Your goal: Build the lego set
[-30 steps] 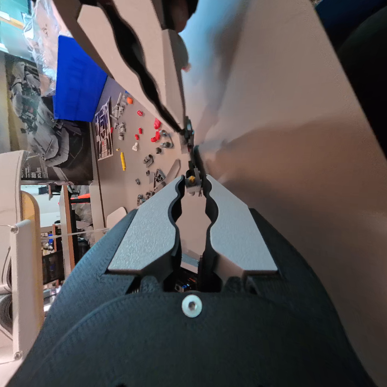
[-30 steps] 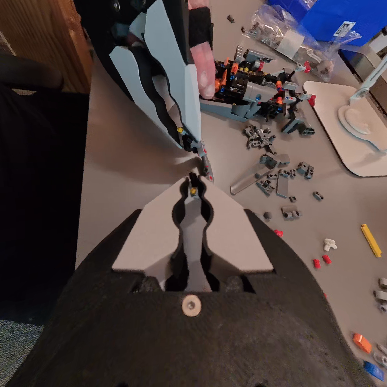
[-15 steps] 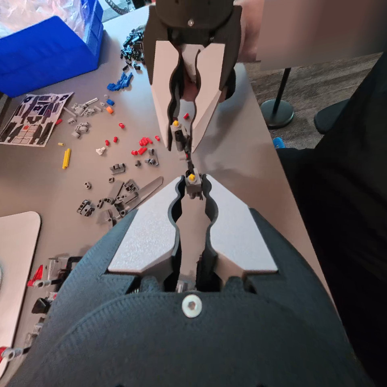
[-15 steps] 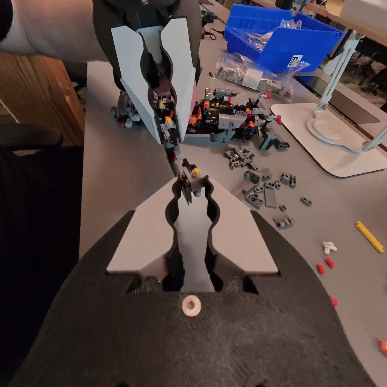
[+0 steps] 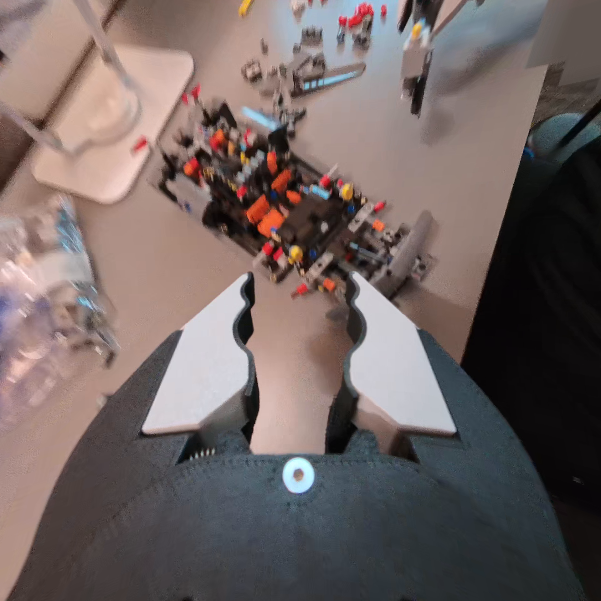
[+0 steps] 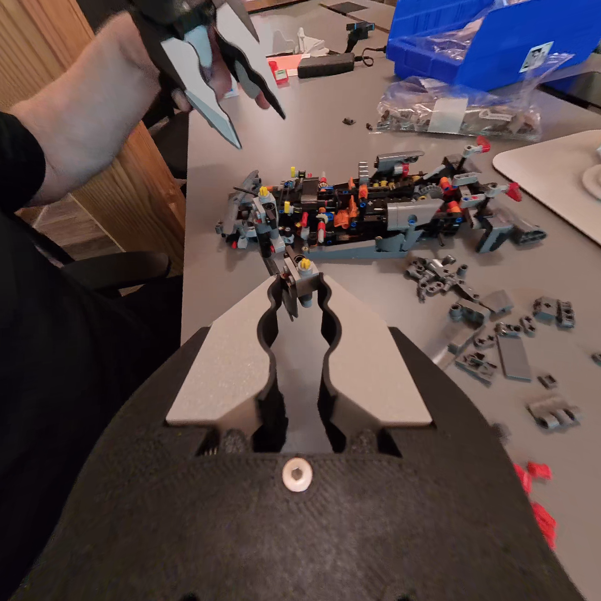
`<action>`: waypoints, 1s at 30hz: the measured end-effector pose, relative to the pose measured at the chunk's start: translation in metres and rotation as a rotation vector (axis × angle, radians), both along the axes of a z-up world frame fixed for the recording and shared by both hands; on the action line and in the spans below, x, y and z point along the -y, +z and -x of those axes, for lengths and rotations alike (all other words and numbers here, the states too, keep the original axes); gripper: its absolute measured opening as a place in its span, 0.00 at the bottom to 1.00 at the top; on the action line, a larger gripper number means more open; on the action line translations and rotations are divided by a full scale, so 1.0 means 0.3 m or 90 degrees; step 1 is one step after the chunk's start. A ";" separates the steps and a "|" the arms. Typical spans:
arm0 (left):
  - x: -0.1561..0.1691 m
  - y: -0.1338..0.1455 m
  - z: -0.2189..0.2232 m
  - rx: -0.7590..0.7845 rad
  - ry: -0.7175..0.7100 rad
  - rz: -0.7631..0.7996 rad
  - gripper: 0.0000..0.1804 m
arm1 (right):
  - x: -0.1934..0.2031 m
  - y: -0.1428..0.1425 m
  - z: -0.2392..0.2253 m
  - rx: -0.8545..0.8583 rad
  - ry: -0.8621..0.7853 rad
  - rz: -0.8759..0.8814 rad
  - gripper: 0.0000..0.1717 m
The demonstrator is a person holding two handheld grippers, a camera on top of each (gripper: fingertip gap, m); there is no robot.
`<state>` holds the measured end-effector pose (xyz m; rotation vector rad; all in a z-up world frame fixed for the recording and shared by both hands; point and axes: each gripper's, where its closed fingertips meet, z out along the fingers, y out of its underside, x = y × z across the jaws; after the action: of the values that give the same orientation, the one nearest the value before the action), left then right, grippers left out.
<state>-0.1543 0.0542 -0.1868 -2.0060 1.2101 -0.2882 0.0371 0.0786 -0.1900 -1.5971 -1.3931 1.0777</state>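
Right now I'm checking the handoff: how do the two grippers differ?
The left gripper has its jaws spread wide with nothing between them; the right gripper is closed on a small grey brick piece with a yellow pin. The left one is raised above the brick model; the right one sits low beside it. Both have pale, wavy-edged fingers on black bodies.

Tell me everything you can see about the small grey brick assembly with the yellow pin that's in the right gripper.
The small grey brick assembly is a plastic cluster: a grey block topped by a yellow pin, a light grey cylinder poking out below, and a dark flat piece on its left. It sits upright between the right gripper fingertips, both pads closed on its sides. A dark bar at its top runs toward the long multicoloured brick vehicle chassis behind.
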 end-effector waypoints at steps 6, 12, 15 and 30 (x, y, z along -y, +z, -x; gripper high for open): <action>0.073 -0.156 0.060 0.038 0.015 0.063 0.27 | 0.033 -0.016 0.062 -0.002 0.024 0.035 0.11; 0.095 -0.182 -0.033 0.059 -0.046 0.036 0.21 | 0.032 -0.034 0.071 0.015 0.012 0.062 0.10; 0.102 -0.184 -0.084 0.075 -0.057 0.033 0.20 | 0.031 -0.034 0.062 0.018 0.006 0.074 0.10; 0.065 -0.179 -0.433 0.087 -0.005 -0.040 0.20 | -0.049 0.038 -0.158 0.031 -0.051 0.116 0.11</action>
<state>-0.0243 0.0348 -0.2404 -1.8959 1.1289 -0.3798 0.0844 0.0935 -0.1786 -1.8060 -1.2801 1.1517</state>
